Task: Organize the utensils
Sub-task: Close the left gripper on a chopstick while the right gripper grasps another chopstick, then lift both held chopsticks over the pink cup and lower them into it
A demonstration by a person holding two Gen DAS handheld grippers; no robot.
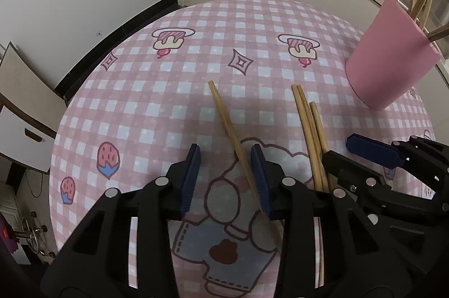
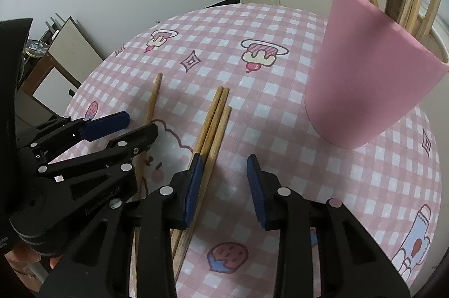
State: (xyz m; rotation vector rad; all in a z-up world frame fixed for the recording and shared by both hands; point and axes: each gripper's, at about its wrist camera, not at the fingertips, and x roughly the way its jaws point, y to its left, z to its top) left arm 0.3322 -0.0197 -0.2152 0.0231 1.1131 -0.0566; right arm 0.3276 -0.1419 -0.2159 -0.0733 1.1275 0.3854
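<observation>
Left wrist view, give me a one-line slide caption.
Open left gripper straddles a single chopstick on the checked tablecloth.

Even, soft indoor light from overhead, no glare. Faint diffuse shadows on the tablecloth [image 1: 174, 107] around the cup [image 2: 367, 79]. Heavy fisheye bend plus dark vignette at corners. Centre sharp; chopsticks above the cup blurred in right view.

Four chopsticks [image 1: 228, 126] lie loose, one pink cup [image 1: 390, 59], two claws.
</observation>
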